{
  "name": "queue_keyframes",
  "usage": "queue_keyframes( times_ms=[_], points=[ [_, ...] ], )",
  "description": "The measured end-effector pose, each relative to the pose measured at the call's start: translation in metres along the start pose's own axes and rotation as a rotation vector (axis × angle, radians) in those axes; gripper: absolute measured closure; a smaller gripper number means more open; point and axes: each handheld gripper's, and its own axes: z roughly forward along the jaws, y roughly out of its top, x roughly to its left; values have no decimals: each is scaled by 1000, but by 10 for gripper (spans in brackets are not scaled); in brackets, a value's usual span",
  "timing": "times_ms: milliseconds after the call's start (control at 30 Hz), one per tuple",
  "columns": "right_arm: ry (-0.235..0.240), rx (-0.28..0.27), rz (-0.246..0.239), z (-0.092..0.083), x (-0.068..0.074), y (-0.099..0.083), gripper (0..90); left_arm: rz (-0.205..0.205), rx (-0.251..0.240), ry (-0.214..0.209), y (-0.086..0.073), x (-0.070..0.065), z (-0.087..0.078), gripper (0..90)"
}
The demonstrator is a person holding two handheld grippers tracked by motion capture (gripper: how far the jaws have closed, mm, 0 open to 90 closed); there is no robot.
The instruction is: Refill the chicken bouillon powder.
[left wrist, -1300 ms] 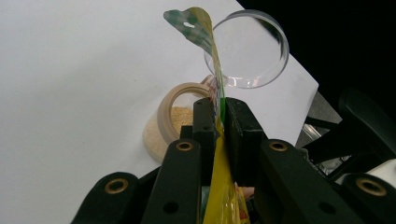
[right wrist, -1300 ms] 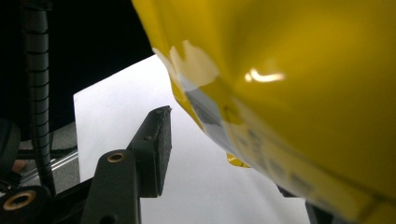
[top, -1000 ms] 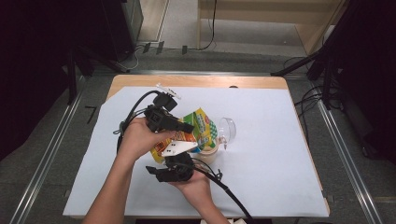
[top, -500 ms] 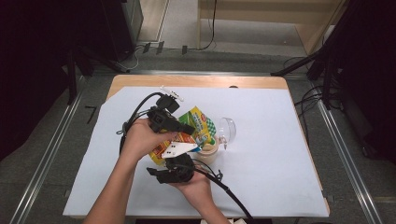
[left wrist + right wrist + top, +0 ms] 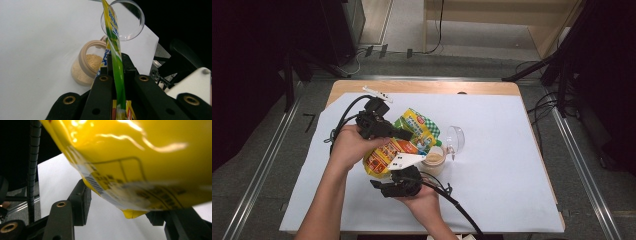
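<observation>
White sheet covers the desk [image 5: 512,165], wood edge showing at the top of the frame. We see a yellow-green snack bag [image 5: 404,142] held up at centre frame, tilted over an open jar [image 5: 434,161] of tan powder. Clear lid [image 5: 455,139] sits just right of the jar, on the sheet. Left gripper [image 5: 404,134] has its fingers pressed together on the bag's green edge (left gripper view shows the film clamped between them [image 5: 117,75]). Right gripper [image 5: 399,186] sits below the bag, fingers spread, with the bag's yellow bottom corner [image 5: 132,213] between them; whether they touch it, we cannot tell.
</observation>
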Motion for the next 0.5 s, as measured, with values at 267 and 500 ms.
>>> queue_keyframes(
  times_ms=[267, 500],
  points=[
    [-11, -20, 1, -5, -1, 0, 464, -13, -63, -19, -4, 4, -20, 895],
    [-29, -38, 14, -12, -6, 0, 462, -30, -125, -5, -9, 11, -41, 896]
  ],
)
